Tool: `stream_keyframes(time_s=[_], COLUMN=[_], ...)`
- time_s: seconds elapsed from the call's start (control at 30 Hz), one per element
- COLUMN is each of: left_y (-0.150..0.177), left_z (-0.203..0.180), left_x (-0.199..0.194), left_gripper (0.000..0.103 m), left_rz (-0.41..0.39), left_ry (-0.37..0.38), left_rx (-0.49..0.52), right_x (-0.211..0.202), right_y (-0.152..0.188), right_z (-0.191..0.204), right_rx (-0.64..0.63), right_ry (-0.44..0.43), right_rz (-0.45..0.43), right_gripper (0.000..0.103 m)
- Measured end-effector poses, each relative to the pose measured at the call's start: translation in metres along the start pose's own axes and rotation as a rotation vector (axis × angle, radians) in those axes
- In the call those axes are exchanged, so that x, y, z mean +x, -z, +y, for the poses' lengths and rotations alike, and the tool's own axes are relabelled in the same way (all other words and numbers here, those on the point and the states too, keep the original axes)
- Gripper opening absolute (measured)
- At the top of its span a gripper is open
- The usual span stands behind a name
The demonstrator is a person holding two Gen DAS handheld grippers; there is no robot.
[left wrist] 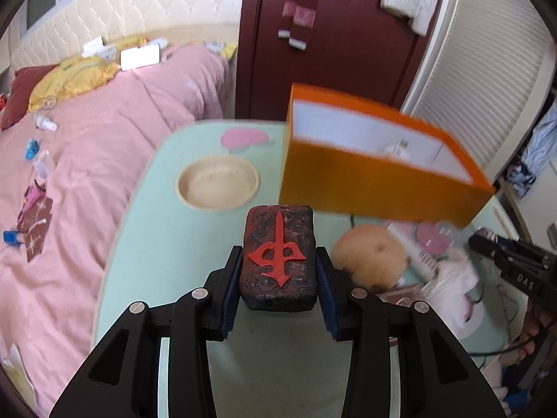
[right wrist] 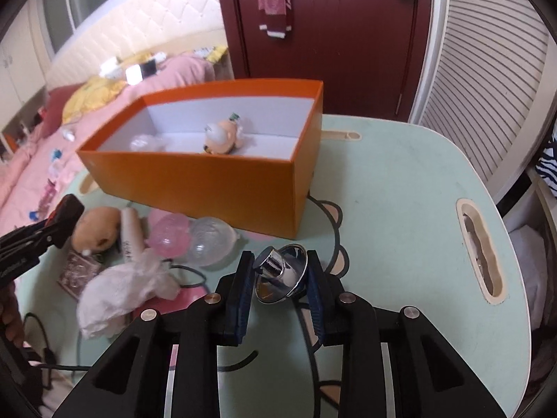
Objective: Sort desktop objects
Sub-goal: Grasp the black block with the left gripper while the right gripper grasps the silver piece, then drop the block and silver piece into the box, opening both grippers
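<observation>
Mint counter [right wrist: 400,181] carries orange box [right wrist: 209,188] at upper left. Plush [right wrist: 95,230], pink & clear balls [right wrist: 195,238], crumpled tissue [right wrist: 122,289] lie lower left.

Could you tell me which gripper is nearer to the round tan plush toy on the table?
Left. The left gripper, shut on the mahjong tile, hangs just beside the tan plush. The right gripper, holding the chrome funnel, sits further off, past the clear balls.

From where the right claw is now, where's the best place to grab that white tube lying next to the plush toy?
Grip the white tube across its narrow middle, coming straight down from above. It lies flat, squeezed between the plush toy and the pink ball, so the claw fingers probably fit best over the bare stretch, away from the crumpled tissue at its near end.
</observation>
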State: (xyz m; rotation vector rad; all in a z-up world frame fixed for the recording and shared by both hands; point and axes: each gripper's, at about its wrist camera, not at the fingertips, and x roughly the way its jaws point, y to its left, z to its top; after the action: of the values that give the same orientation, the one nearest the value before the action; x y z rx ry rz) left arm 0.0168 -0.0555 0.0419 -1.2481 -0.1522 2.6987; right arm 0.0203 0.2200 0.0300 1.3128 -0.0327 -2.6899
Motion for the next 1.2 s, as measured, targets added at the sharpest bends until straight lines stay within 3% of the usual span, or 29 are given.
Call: stream_keyframes(time_s=[0.23, 0.43, 0.6, 0.87, 0.9, 0.97, 1.0, 1.03, 1.07, 1.2], left_y=[-0.044, -0.091, -0.110, -0.105, -0.105, -0.103, -0.103, -0.103, -0.102, -0.099], left_z=[-0.013, -0.042, -0.053, -0.054, -0.052, -0.050, -0.049, -0.049, -0.047, -0.040], left_x=[-0.028, -0.013, 0.023, 0.062, 0.064, 0.065, 0.061, 0.057, 0.051, 0.022], left_gripper=[0.041, 0.041, 0.041, 0.041, 0.043, 0.048, 0.056, 0.068, 0.072, 0.074], left_rz=[-0.107, -0.145, -0.084, 0.004, 0.015, 0.022, 0.009, -0.005, -0.025, -0.077], left_ry=[0.062, 0.060, 0.066, 0.070, 0.063, 0.048, 0.042, 0.036, 0.035, 0.051], left_rx=[0.028, 0.105, 0.102, 0.081, 0.073, 0.063, 0.065, 0.069, 0.063, 0.052], right_x=[-0.035, -0.030, -0.004, 0.030, 0.032, 0.035, 0.033, 0.032, 0.030, 0.023], right_y=[-0.036, -0.071, -0.087, -0.089, -0.089, -0.088, -0.088, -0.088, -0.088, -0.087], right_z=[0.012, 0.024, 0.027, 0.025, 0.024, 0.023, 0.022, 0.022, 0.022, 0.026], right_rx=[-0.022, -0.033, -0.011, -0.001, 0.002, 0.009, 0.012, 0.015, 0.012, -0.003], right_ry=[-0.067, -0.077, -0.083, -0.083, -0.087, -0.093, -0.094, -0.095, -0.095, -0.103], right_rz=[-0.119, -0.170, -0.136, -0.069, -0.065, -0.064, -0.075, -0.086, -0.092, -0.102], right_gripper=[0.027, 0.027, 0.027, 0.028, 0.030, 0.048, 0.056, 0.056, 0.056, 0.056])
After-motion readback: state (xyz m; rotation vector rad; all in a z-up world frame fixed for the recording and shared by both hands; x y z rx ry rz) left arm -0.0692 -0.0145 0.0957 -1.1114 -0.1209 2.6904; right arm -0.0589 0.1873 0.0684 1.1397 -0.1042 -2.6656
